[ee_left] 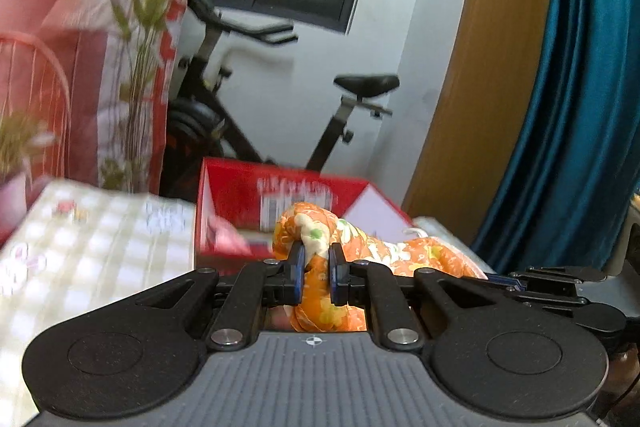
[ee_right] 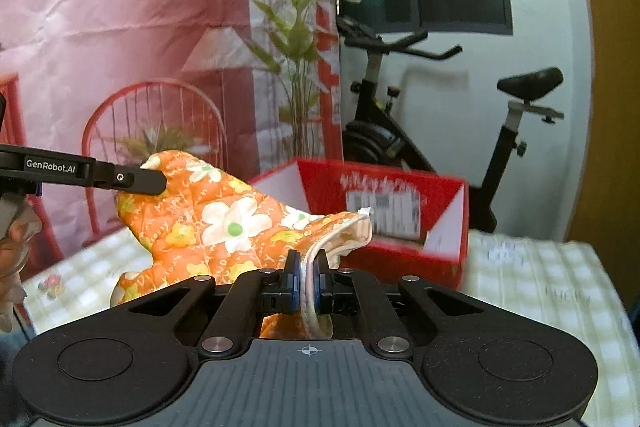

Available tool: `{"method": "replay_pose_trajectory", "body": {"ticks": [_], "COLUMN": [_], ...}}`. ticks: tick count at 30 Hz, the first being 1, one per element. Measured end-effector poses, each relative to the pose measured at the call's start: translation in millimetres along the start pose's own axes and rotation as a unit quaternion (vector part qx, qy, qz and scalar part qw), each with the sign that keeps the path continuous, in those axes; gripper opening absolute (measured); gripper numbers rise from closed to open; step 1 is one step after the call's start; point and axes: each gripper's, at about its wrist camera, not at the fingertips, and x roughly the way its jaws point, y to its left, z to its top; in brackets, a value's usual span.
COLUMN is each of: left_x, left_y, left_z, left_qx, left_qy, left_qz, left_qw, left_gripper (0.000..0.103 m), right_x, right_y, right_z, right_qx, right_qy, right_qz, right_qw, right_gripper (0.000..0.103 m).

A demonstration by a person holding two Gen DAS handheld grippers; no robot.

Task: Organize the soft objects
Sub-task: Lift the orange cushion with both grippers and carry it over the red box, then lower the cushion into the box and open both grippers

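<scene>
An orange quilted oven mitt with white flowers hangs in the air between both grippers. My left gripper is shut on one end of the oven mitt; in the right wrist view that left gripper comes in from the left and pinches the mitt's rounded tip. My right gripper is shut on the mitt's white-trimmed cuff edge. In the left wrist view the right gripper shows side-on at the right. Behind the mitt stands an open red cardboard box, also the red box.
A table with a pale checked cloth lies under the mitt and box. A pink printed backdrop hangs behind. An exercise bike stands by the white wall. A blue curtain hangs at the right. A hand shows at the left edge.
</scene>
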Motion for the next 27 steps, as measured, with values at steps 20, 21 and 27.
{"method": "replay_pose_trajectory", "body": {"ticks": [20, 21, 27], "left_x": [172, 179, 186], "left_y": [-3, 0, 11], "left_z": [64, 62, 50], "left_qx": [0.083, 0.081, 0.082], "left_qy": [0.054, 0.066, 0.088], "left_qz": [0.101, 0.104, 0.117], "left_qw": [0.9899, 0.989, 0.9858], "left_gripper": [0.017, 0.018, 0.053], "right_x": [184, 190, 212], "right_y": [-78, -81, -84], "right_z": [48, 44, 30], "right_qx": [0.078, 0.084, 0.083], "right_qy": [0.089, 0.101, 0.136], "right_qz": [-0.075, -0.08, -0.108], "right_qw": [0.99, 0.988, 0.981], "right_gripper": [0.006, 0.006, 0.008]}}
